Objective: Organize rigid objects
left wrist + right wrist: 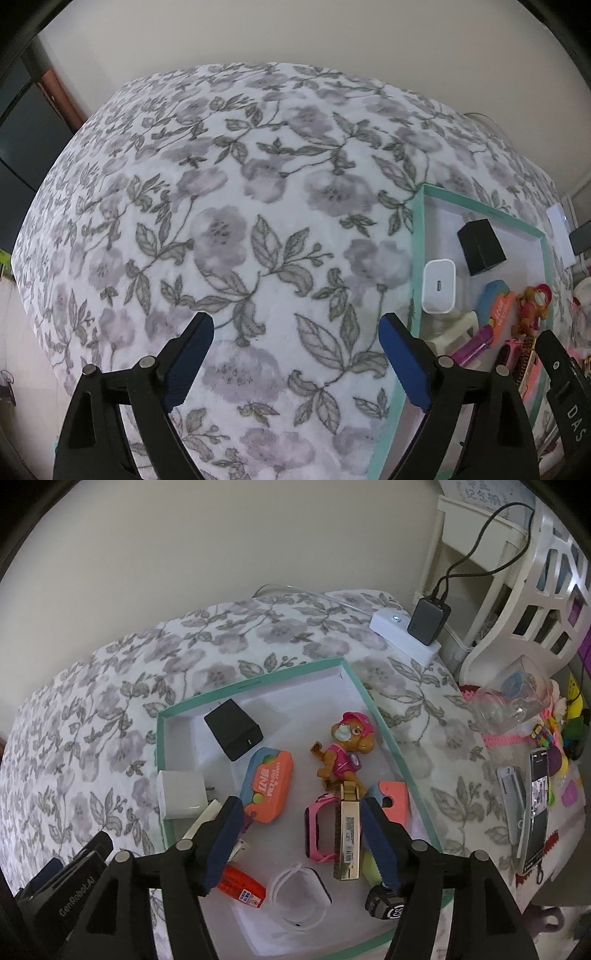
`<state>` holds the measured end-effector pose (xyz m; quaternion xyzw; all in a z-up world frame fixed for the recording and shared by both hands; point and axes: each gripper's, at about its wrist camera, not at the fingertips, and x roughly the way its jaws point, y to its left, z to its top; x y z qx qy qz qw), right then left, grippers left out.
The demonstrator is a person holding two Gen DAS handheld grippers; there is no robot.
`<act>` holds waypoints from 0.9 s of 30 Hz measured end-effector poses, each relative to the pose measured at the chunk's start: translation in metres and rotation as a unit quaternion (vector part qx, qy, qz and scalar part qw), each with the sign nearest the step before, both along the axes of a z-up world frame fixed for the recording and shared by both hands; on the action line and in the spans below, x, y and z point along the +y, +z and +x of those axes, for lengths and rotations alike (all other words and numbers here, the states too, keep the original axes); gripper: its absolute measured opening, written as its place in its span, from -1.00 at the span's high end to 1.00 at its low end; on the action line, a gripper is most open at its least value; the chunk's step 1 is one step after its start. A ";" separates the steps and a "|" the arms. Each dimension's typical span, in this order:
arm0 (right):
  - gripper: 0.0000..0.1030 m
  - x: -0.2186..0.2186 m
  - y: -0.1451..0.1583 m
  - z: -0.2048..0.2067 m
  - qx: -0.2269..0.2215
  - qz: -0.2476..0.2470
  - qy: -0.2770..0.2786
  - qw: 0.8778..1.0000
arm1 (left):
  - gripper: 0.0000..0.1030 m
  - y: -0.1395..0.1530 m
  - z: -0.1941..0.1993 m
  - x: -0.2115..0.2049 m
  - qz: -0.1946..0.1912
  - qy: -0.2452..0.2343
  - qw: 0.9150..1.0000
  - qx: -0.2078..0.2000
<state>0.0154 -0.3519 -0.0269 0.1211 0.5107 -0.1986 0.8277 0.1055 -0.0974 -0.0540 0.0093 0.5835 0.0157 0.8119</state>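
Note:
A teal-rimmed white box (255, 682) lies on the floral bedspread and holds several small objects: a black charger (233, 729), a white charger (181, 794), an orange case (266, 784), a toy dog in pink (345, 751), a pink watch (318, 827) and a gold rectangular item (348, 834). My right gripper (300, 840) is open and empty, hovering over the box just left of the gold item. My left gripper (295, 363) is open and empty over bare bedspread, left of the box (416, 236).
A white power strip (404, 637) with a black adapter and cable sits at the bed's far right corner. A white chair (517, 602), a clear cup (513, 698), a phone (537, 808) and colourful clutter stand to the right. The bedspread (229, 206) stretches left.

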 end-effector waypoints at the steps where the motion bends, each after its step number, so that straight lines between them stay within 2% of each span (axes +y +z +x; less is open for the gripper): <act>1: -0.53 0.001 0.000 0.000 0.001 -0.001 0.001 1.000 | -0.77 -0.001 0.000 0.001 0.000 0.003 1.000 0.001; 6: -0.62 0.004 -0.003 0.002 0.002 -0.003 0.009 1.000 | -0.83 -0.001 0.002 0.007 0.002 0.014 1.000 0.001; 9: -0.83 0.006 -0.004 0.003 0.006 -0.008 0.012 1.000 | -0.96 -0.002 0.002 0.010 0.003 0.018 1.000 0.000; 15: -0.98 0.007 -0.005 0.004 0.007 -0.012 0.017 1.000 | -0.96 -0.001 0.003 0.011 0.011 0.023 1.000 -0.006; 27: -1.00 0.009 -0.006 0.000 0.010 -0.016 0.017 1.000 | -0.97 0.001 0.000 0.012 0.005 0.002 1.000 -0.001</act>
